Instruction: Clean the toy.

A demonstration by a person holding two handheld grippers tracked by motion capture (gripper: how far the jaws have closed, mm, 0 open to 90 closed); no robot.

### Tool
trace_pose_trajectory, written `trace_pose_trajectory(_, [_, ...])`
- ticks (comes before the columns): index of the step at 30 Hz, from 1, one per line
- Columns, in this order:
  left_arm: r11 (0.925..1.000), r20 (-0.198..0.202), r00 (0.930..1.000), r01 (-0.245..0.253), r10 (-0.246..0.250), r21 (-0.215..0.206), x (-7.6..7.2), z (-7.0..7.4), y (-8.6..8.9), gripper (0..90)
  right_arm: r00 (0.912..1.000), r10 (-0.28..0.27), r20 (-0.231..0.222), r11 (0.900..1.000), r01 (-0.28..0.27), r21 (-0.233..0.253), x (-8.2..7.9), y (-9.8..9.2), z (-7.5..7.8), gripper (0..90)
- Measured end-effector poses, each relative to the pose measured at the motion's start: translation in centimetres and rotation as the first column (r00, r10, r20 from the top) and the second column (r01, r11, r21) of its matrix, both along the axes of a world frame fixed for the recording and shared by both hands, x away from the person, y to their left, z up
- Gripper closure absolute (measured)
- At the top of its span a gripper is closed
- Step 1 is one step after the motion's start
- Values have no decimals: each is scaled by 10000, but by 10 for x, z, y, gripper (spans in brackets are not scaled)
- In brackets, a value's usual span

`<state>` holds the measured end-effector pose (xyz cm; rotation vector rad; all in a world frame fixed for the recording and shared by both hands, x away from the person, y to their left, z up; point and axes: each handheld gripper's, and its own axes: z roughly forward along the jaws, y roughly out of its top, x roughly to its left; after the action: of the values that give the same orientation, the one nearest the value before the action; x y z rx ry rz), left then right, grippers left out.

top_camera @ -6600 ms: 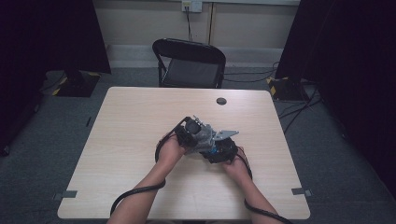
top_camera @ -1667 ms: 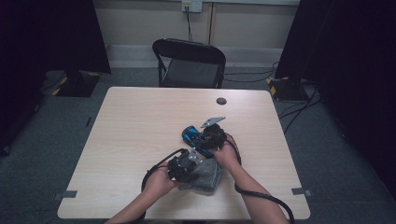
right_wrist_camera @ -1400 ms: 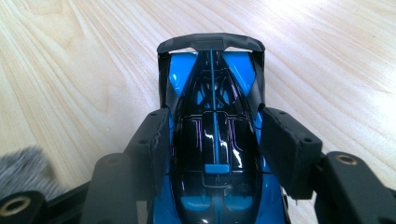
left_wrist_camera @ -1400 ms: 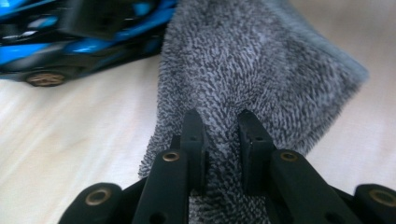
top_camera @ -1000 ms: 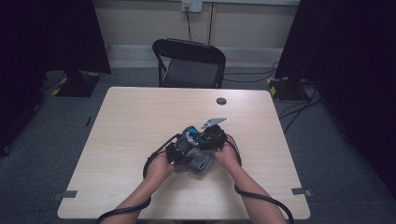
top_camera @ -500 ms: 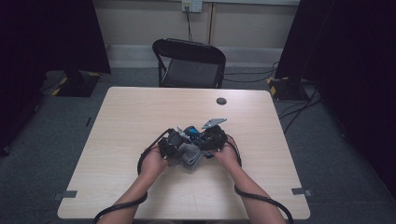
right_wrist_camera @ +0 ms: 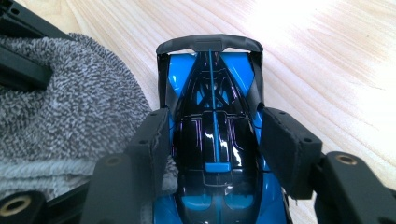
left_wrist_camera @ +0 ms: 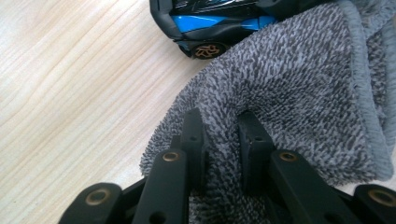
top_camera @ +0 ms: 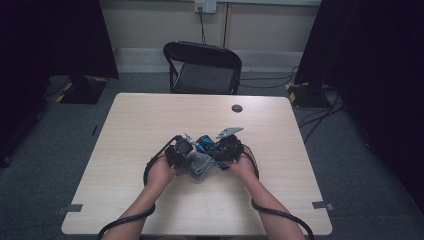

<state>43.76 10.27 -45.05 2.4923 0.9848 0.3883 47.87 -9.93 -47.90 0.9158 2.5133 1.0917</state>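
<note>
Now my right hand-held gripper clamps blue toy car by its sides, car on surface. My left hand-held gripper pinches fold of grey cloth, cloth touching car's side.

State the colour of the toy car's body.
Bright blue with glossy black; the toy car shows best in the right gripper view.

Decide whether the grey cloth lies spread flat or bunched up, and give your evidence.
Bunched. The grey cloth rises in folds, a pinch of it between the left gripper jaws, beside the blue toy car.
</note>
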Motion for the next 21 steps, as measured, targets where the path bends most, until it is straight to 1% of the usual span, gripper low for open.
trace_pose_trajectory(2, [10000,17,10000,-93,93,17,1,0,1,756,10000,11,-11,10000,-11,-28,0,0,0,434])
trace_pose_trajectory(4, [9998,1,9998,-193,193,-54,1,0,4,756,10000,20,0,10000,-20,-29,0,0,0,434])
trace_pose_trajectory(10, [9994,12,9994,-344,344,-66,3,1,10,757,10000,5,12,10000,-5,18,-1,-1,0,434])
trace_pose_trajectory(14, [9991,47,9991,-419,419,-31,5,1,12,757,10000,-9,24,10000,9,12,-1,-1,0,434])
trace_pose_trajectory(16, [9988,109,9988,-474,473,101,5,1,14,757,10000,-16,39,10000,16,25,-2,-2,0,434])
trace_pose_trajectory(18, [9985,29,9985,-542,542,-39,6,1,17,757,10000,-28,2,10000,28,72,-2,-2,-1,434])
trace_pose_trajectory(21, [9983,36,9983,-578,578,5,6,1,18,756,10000,-26,19,9999,26,121,-2,-3,-1,435])
